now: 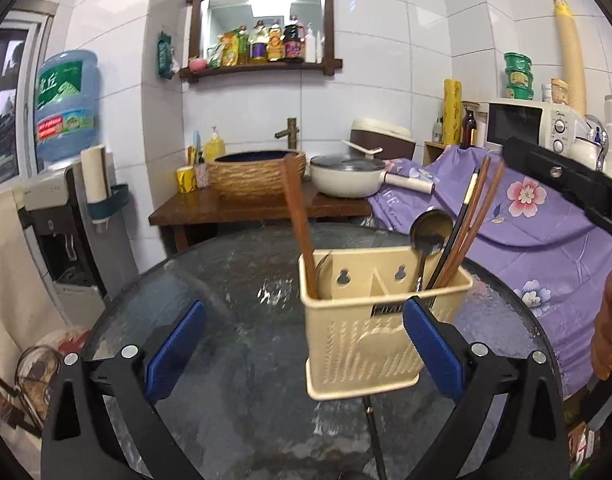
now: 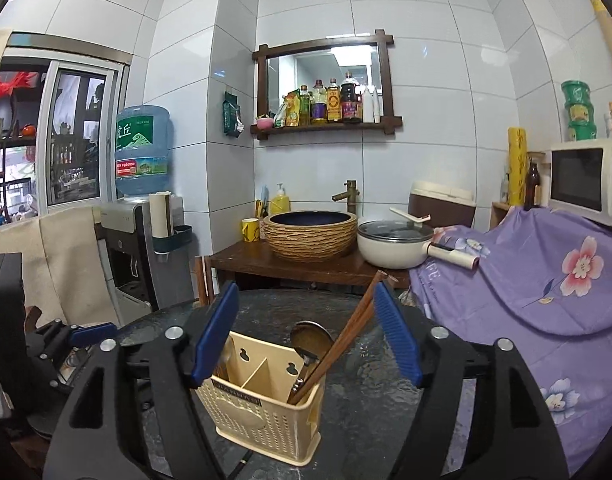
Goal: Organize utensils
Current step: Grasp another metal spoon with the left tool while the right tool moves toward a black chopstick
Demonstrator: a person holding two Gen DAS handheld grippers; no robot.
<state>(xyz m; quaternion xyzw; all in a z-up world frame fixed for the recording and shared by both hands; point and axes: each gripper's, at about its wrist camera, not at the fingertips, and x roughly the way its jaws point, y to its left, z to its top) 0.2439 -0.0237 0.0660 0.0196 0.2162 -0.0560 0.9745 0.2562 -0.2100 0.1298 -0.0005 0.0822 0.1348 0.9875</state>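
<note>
A beige two-compartment utensil holder [image 1: 380, 320] stands on the round glass table [image 1: 234, 280]. Its left compartment holds a wooden-handled utensil [image 1: 298, 224]. Its right compartment holds a metal spoon [image 1: 428, 236] and wooden chopsticks [image 1: 472, 216]. A single black chopstick [image 1: 375, 436] lies on the table in front of it. My left gripper [image 1: 304, 348] is open and empty, its right pad in front of the holder. My right gripper [image 2: 306, 336] is open and empty above the holder [image 2: 266, 404], with the chopsticks [image 2: 346, 328] rising between its pads. The right gripper shows at the left view's right edge [image 1: 566, 180].
Behind the table a wooden counter [image 2: 290, 264] carries a woven basin [image 2: 310, 236], a yellow cup and a white lidded pan [image 2: 394, 248]. A purple flowered cloth [image 2: 526, 280] covers the right side. A water dispenser [image 1: 66, 216] stands at the left, a microwave [image 1: 526, 124] at the right.
</note>
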